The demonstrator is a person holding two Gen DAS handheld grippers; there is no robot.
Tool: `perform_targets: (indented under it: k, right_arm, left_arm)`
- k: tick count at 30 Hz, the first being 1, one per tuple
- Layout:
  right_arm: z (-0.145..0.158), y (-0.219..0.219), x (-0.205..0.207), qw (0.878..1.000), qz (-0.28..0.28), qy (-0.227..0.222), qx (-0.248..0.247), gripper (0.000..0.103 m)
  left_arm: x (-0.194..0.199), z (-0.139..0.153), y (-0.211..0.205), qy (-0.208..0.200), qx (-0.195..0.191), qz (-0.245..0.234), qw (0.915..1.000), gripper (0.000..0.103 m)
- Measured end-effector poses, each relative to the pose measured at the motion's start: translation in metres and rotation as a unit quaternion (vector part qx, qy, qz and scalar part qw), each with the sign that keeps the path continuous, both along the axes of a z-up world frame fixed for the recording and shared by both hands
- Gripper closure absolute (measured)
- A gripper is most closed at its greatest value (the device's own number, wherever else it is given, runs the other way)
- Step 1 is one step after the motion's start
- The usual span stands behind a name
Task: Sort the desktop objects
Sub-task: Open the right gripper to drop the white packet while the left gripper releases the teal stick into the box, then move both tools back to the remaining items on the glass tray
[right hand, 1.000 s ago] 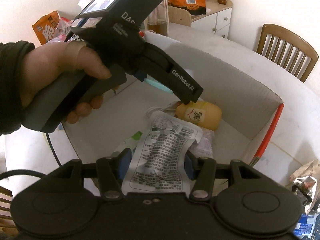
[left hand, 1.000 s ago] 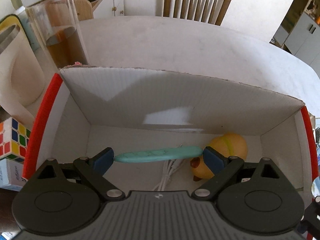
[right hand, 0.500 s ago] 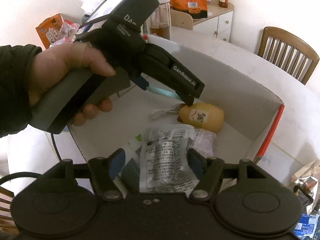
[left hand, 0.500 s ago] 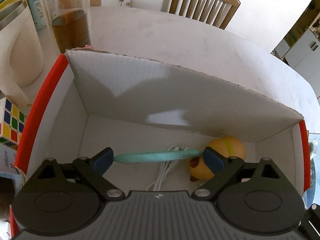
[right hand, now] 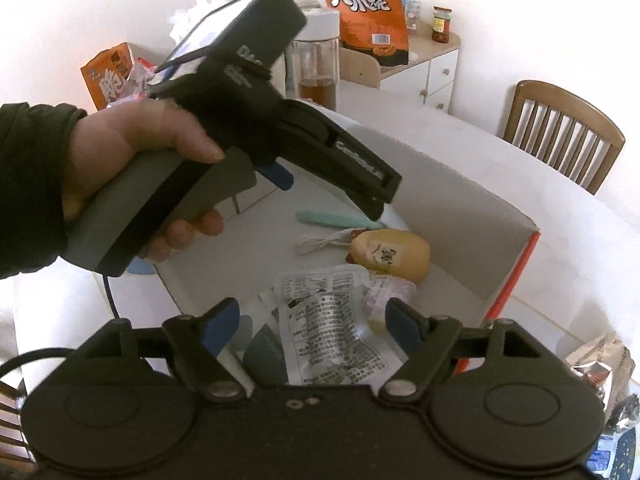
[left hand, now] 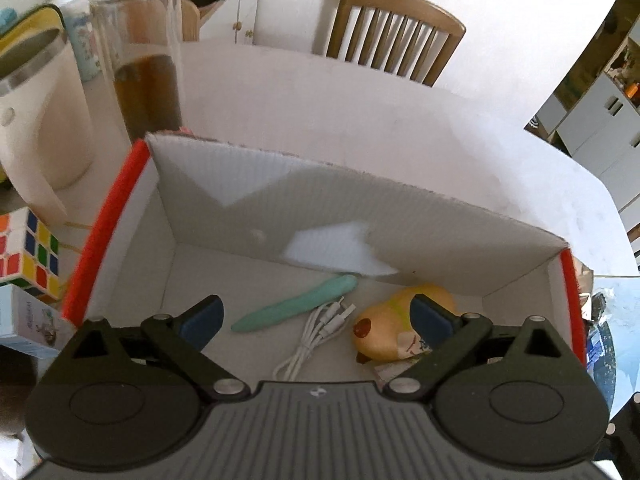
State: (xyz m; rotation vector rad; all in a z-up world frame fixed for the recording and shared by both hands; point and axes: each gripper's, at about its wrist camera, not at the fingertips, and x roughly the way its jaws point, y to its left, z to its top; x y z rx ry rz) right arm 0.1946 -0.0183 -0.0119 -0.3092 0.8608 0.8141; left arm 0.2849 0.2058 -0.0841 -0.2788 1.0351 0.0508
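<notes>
A white cardboard box (left hand: 420, 216) with red edges stands on the table. On its floor lie a teal pen-like stick (left hand: 294, 308), a white cable (left hand: 320, 328) and a yellow toy (left hand: 394, 330). My left gripper (left hand: 316, 314) is open and empty above the box. In the right wrist view the box (right hand: 452, 204) also holds a silver printed packet (right hand: 332, 328), the teal stick (right hand: 336, 219) and the yellow toy (right hand: 390, 254). My right gripper (right hand: 312, 326) is open and empty over the packet. The left gripper (right hand: 332, 192) shows there, held by a hand.
A Rubik's cube (left hand: 26, 252), a white kettle (left hand: 40, 120) and a glass bottle of brown liquid (left hand: 140, 68) stand left of the box. A wooden chair (left hand: 396, 32) is behind the table. Snack bags (right hand: 600, 364) lie right of the box.
My left gripper opened and let go of the teal stick, which now lies on the box floor. My right gripper opened wider and the packet lies in the box.
</notes>
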Motion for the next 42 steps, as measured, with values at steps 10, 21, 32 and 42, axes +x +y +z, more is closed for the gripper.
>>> perform_targets:
  k: [10,21,32,42]
  right_arm:
    - [0.014,-0.015,-0.009,1.000,-0.016,-0.014,0.012,0.022]
    - [0.033,-0.048,-0.020,0.998,-0.041,-0.028,0.035,0.018]
    - [0.049,-0.092,-0.041,0.995,-0.065,-0.068,0.044,0.018]
    - [0.050,-0.155,-0.048,0.989,-0.123,-0.069,0.053,0.017]
  left_arm:
    - [-0.024,0.019,-0.010,-0.020,0.009,-0.012,0.9997,0.003]
    - [-0.056,0.042,-0.029,-0.050,0.032,-0.040,0.9974,0.003]
    - [-0.093,0.073,-0.072,-0.118,0.078,-0.084,0.9864,0.003]
    - [-0.117,0.088,-0.120,-0.151,0.062,-0.123,0.9788,0.003]
